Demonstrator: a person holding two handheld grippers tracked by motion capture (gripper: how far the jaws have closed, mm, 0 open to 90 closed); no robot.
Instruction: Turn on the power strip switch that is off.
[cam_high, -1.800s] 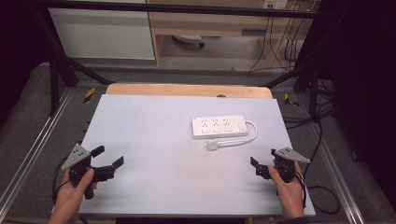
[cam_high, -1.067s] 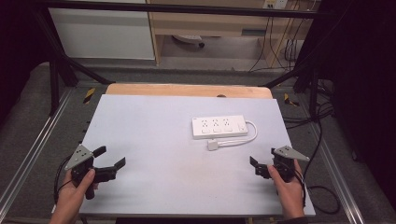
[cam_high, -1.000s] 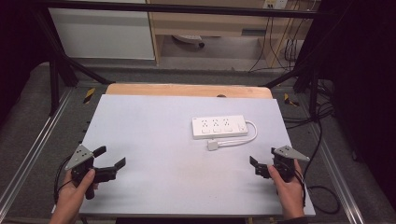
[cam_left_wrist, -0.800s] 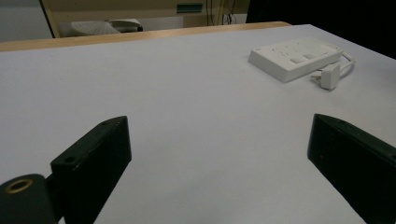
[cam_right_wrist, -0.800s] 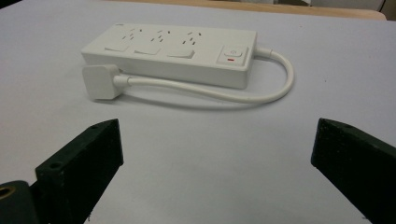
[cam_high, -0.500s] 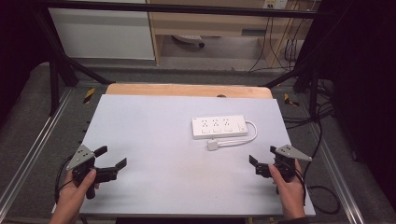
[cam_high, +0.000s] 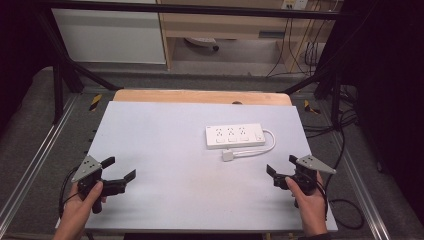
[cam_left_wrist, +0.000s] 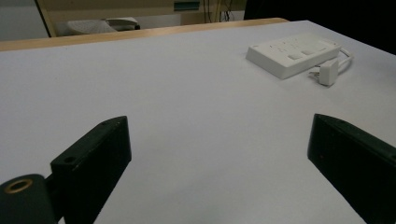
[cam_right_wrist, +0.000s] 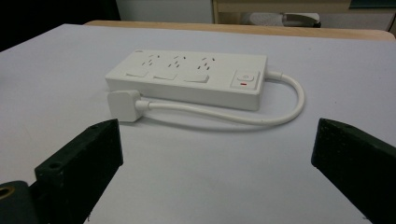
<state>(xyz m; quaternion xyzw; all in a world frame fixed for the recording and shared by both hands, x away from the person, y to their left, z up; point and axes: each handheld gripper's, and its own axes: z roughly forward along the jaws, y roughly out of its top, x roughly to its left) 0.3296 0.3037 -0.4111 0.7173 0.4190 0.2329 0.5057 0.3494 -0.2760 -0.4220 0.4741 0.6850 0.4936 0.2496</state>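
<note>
Left gripper (cam_high: 120, 169), held low in the person's left hand (cam_high: 80, 207) at the table's (cam_high: 165, 130) near left: jaws wide apart, empty; right gripper (cam_high: 281, 166), near right: likewise wide, empty; power strip (cam_high: 235, 136) farther, right of centre, cable looped, plug (cam_high: 228, 156) beside it.

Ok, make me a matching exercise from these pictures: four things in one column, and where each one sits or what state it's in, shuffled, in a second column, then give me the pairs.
Things
1. white three-outlet power strip
2. white flat plug on its cord
3. left gripper
4. right gripper

Places or states
A. jaws open, held near the table's front left corner
B. lying loose on the table just in front of the strip, plugged into nothing
C. jaws open, held near the table's front right edge
D. lying flat right of the table's centre, sockets facing up

Pairs: 1-D, 2-B, 3-A, 4-C
</note>
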